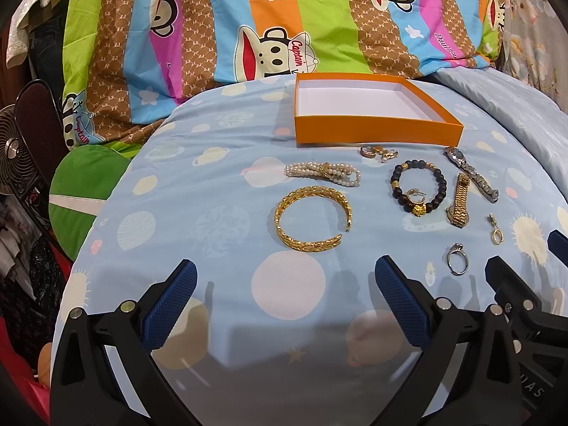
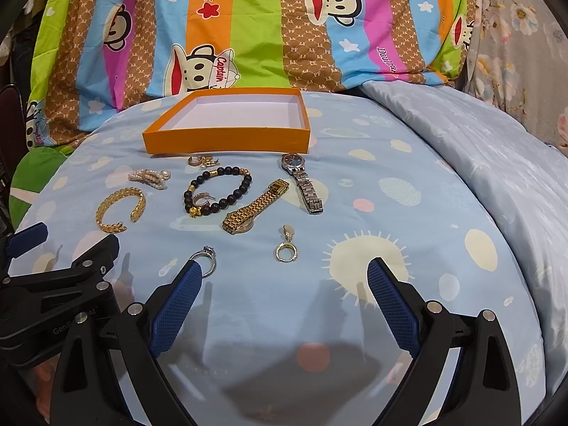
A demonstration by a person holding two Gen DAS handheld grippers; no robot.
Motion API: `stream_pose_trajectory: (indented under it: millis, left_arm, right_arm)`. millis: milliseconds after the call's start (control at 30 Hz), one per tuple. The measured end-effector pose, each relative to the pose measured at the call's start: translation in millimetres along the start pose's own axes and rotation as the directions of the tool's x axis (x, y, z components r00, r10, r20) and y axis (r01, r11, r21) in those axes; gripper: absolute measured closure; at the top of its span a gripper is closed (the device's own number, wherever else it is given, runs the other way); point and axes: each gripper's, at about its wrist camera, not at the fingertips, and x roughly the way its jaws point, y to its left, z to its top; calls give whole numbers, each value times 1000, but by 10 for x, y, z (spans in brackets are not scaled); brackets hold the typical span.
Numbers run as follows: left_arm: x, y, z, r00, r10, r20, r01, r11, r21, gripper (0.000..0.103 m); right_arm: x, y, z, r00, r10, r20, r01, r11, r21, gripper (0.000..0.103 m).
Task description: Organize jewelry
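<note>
An empty orange box [image 1: 376, 131] [image 2: 227, 140] with a white inside lies at the back of the blue bedspread. In front of it lie a gold cuff bangle [image 1: 312, 218] [image 2: 119, 209], a pearl bracelet [image 1: 323, 172] [image 2: 149, 177], a black bead bracelet [image 1: 419, 188] [image 2: 218, 191], a gold watch [image 1: 459, 200] [image 2: 254, 207], a silver watch [image 1: 470, 172] [image 2: 301, 181], small earrings [image 1: 378, 152] [image 2: 202, 160], a gold pendant [image 1: 496, 230] [image 2: 285, 246] and a silver ring [image 1: 456, 259] [image 2: 206, 259]. My left gripper [image 1: 285, 273] stands open just short of the bangle. My right gripper [image 2: 284, 277] is open, near the ring and pendant.
A striped cartoon monkey blanket [image 1: 284, 17] [image 2: 266, 25] hangs behind the box. A green cushion [image 1: 85, 195] and a fan [image 1: 14, 152] are off the bed's left side. A pale blue quilt [image 2: 479, 149] covers the right.
</note>
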Motion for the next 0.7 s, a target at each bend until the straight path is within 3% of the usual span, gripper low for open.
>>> stream_pose_trajectory:
  millis: [700]
  left_arm:
    - [-1, 36, 11, 1000, 3, 2, -3, 1000, 1, 5]
  right_arm:
    - [19, -3, -6, 1000, 0, -2, 0, 1000, 1, 10]
